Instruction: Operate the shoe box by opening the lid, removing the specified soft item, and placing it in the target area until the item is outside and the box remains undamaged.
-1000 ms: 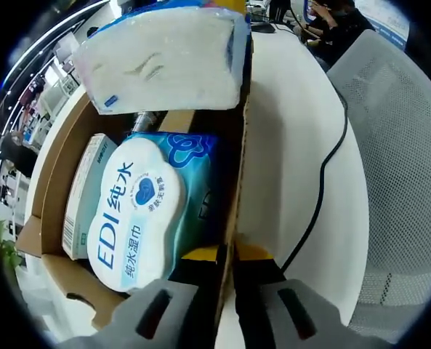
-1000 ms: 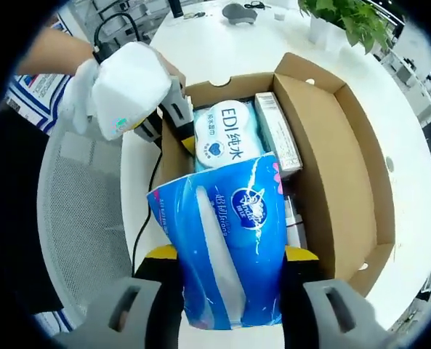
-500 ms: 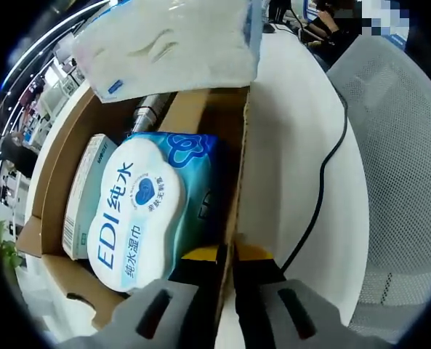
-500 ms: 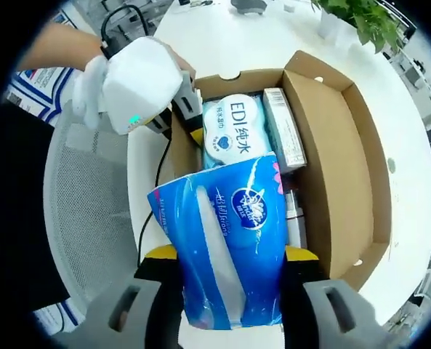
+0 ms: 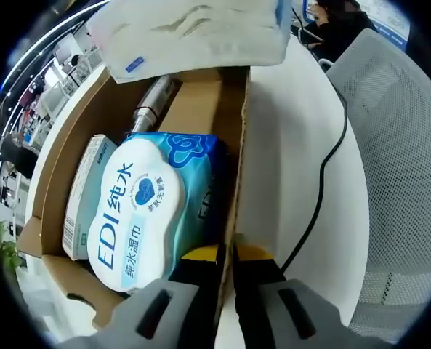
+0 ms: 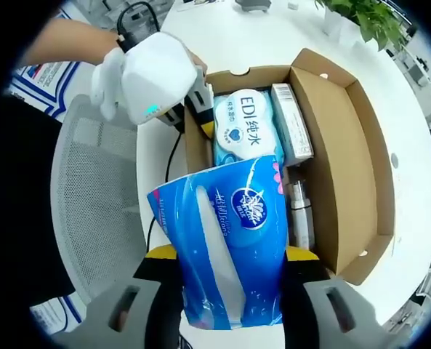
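Right tongs [image 6: 228, 291] clamped on soft blue plastic tissue pack [image 6: 226, 247], held up above open brown cardboard shoe box [image 6: 349, 160] on white round surface [image 6: 273, 36]. Left tongs [image 5: 226, 291] pinched on box's side wall. Inside: pale blue wet-wipes pack [image 5: 139, 211], slim white carton [image 5: 81, 196], apparently a metal cylinder [image 5: 148, 105].

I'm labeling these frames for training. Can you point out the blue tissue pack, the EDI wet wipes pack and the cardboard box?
blue tissue pack [image 6: 226, 251], right gripper view, on its blue front face.
EDI wet wipes pack [image 5: 131, 214], left gripper view, on its white lid.
cardboard box [image 6: 346, 167], right gripper view, on its long inner side wall.
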`<state>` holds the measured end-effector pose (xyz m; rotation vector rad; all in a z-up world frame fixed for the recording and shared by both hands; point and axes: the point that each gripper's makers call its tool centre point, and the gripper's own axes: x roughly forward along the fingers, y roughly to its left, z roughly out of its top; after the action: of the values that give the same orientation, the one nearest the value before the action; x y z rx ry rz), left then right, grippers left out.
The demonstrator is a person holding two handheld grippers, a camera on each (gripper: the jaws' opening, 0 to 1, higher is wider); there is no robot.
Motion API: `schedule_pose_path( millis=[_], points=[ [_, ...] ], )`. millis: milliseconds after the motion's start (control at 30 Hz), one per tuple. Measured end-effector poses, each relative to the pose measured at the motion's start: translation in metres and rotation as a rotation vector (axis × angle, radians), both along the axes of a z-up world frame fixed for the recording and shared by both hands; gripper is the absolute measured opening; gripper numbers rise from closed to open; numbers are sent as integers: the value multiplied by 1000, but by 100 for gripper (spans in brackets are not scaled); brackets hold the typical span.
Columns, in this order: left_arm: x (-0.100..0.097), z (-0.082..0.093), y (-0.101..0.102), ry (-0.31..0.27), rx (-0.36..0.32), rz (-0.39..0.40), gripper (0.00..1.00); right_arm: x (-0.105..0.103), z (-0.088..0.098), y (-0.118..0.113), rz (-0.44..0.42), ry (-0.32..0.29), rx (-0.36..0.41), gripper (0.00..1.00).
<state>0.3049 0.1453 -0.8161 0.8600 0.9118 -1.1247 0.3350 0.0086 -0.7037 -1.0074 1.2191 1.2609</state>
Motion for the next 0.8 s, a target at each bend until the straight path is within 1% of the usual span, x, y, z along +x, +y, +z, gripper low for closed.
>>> schedule_pose_path(
  millis=[200,333,533,800],
  points=[
    [-1,0,0,0,0,1,4,1,4,-9,-1,-19,-3,49],
    [-1,-1,1,0,0,1,4,3,9,-21,-7,-35,-7,49],
    [0,-1,1,1,0,2,4,6,15,-45,-54,-55,-5,49],
    [0,-1,1,1,0,1,4,2,18,-76,-119,-73,6,49]
  ],
)
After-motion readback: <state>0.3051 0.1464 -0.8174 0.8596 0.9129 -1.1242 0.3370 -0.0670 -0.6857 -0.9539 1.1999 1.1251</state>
